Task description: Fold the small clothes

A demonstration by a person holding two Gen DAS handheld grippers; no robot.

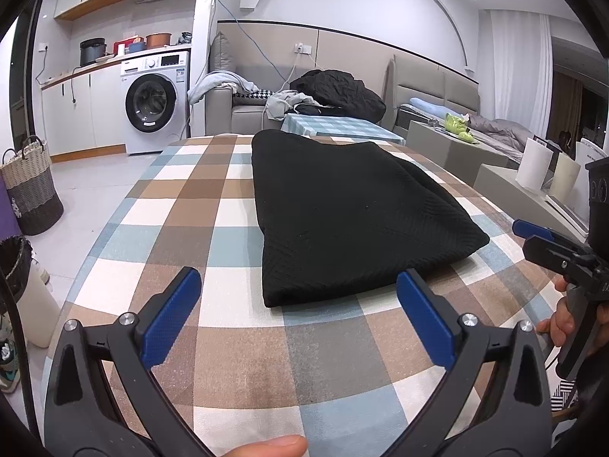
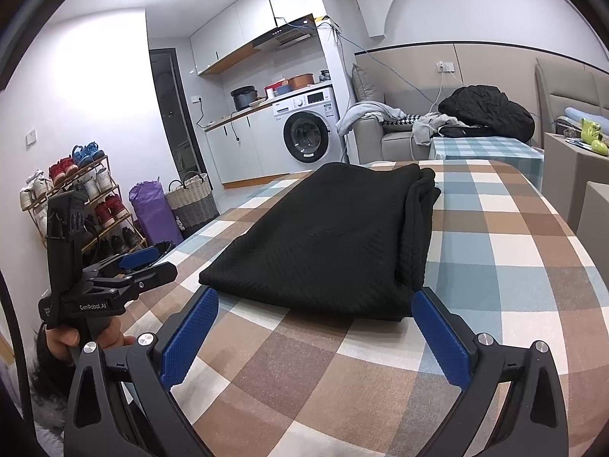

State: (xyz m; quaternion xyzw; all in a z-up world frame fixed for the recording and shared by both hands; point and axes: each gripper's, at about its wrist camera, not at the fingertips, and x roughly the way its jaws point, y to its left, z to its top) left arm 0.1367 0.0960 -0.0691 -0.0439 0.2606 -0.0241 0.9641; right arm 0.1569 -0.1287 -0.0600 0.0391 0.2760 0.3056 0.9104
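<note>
hovering just short of the near edge of the black ribbed knit garment [image 1: 342,217], i have both tools held off the cloth and nothing in either grip. my left gripper [image 1: 300,304] has its blue-padded fingers [image 1: 171,320] spread wide, the garment's near hem lying between and just beyond the tips, not touched. my right gripper [image 2: 316,327] is spread wide as well, its blue pads [image 2: 441,339] framing the near edge of the same garment from the other side, apart from it or at most just beside it

the garment lies on the table covered with a brown, white and pale blue checked cloth [image 1: 228,342], roughly in the middle, running away from me. it already reads as a compact, flat rectangle: in the right wrist view i see stacked layers along its right side [image 2: 422,205], which looks like folded edges doubled over, and no sleeve or loose flap sticks out

my judgement is that the folding of this piece is mostly or wholly done. what may be left is one last fold bringing the near end over the far end, or only a smoothing and setting aside. more clothes sit heaped on the grey sofa [image 1: 243,106] well beyond the table, so further pieces may be waiting, though i cannot tell if they belong to this job
</note>
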